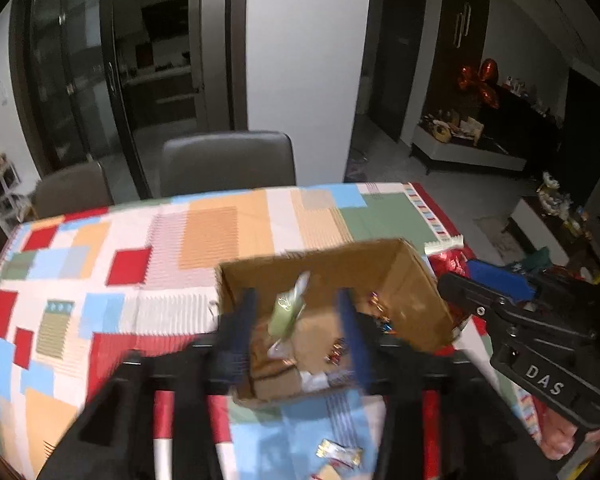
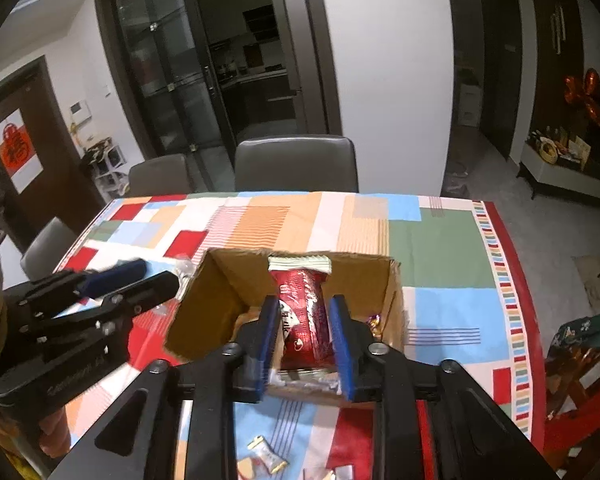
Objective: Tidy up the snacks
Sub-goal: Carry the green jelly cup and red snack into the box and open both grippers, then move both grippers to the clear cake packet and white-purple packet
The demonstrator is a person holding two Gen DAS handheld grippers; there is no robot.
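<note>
1. On the dining table covered with a patchwork tablecloth (image 2: 440,240) of red, blue, green and orange blocks sits an open brown cardboard box (image 2: 228,280), and both grippers hover right over it.
2. The right gripper (image 2: 304,344), black frame with blue finger pads (image 2: 342,344), is clamped on a red foil snack packet with a pale crimped end (image 2: 304,312). The packet stands upright between the pads, above the inside of the box.
3. The left gripper (image 1: 300,336) has its jaws spread apart, not gripping anything. A pale green snack wrapper (image 1: 288,312) sits between the fingers, not touching either one, over the box interior. It's blurry, so can't say if it's resting or in mid-air.
4. The box floor holds a few small sweets in shiny wrappers (image 1: 336,354).
5. Some loose wrapped candies, white and gold (image 2: 266,458), lie on the cloth just in front of the box, near the table's close edge.
6. Two grey padded chairs (image 2: 296,164) stand at the table's far side, with dark glass doors behind them.
</note>
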